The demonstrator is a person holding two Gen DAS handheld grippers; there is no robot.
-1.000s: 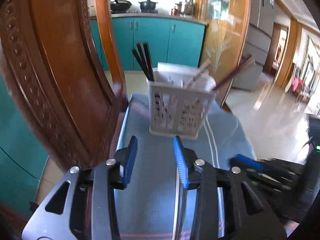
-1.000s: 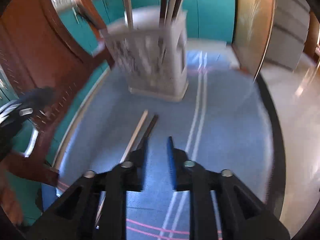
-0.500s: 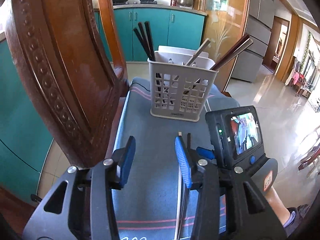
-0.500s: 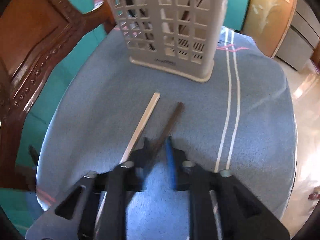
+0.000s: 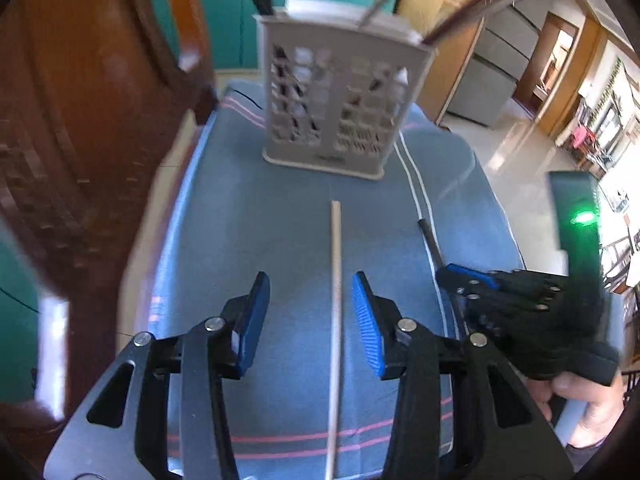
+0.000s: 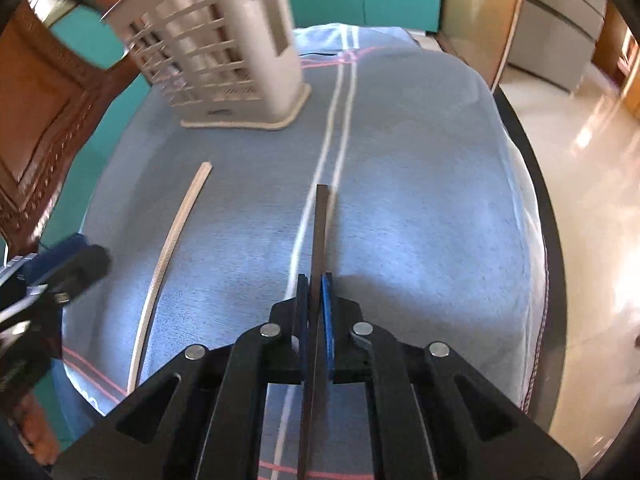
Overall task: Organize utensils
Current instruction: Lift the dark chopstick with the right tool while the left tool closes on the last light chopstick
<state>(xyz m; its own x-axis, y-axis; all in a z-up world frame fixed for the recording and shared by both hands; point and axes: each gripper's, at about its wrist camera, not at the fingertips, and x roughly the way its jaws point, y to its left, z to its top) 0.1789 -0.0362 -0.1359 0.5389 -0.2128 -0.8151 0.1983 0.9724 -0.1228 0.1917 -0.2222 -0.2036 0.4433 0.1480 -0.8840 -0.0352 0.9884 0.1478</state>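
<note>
Pick-up step: right gripper (image 6: 315,280) has just closed onto the dark chopstick (image 6: 320,220). Left gripper (image 5: 311,298), half-open, straddles the pale chopstick (image 5: 335,280); we next close, then lift toward the utensil basket (image 5: 340,100).

Blue cloth (image 5: 248,216) with white and pink stripes, white lattice basket (image 5: 340,92), teal cabinets (image 5: 236,8)

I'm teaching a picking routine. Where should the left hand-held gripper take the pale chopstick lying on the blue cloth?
Probably mid-shaft, coming down from above. The pale chopstick lies flat on the blue cloth, running lengthwise between the open fingers of the left hand-held gripper, so closing across its thin width should catch it.
</note>
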